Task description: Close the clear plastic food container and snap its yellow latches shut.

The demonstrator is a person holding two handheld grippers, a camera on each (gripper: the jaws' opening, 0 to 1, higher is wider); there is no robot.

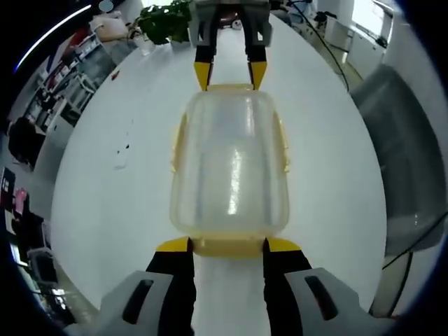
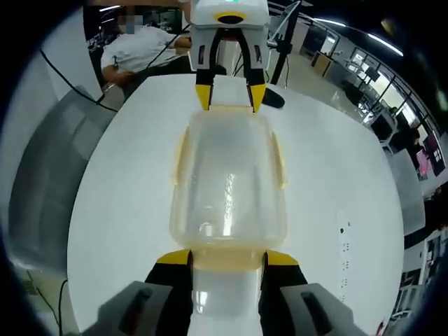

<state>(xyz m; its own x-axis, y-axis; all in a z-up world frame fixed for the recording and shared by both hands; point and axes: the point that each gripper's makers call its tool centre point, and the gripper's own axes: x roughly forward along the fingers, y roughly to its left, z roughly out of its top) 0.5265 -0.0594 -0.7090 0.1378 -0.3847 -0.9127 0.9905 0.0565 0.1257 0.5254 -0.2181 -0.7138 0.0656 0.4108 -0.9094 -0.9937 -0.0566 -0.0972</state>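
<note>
With my left gripper (image 1: 227, 244) and right gripper (image 2: 226, 257) both spread wide astride the end latches of the clear container (image 1: 229, 164) on the white table (image 1: 98, 210), uneven pressing at 6 o'clock could skid it or half-seat a latch.

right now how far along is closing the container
The lid already sits on the container. In hand: the left gripper and right gripper straddle the yellow end latches, one at each end. Left: the side latches; I can't tell whether any have snapped.
</note>
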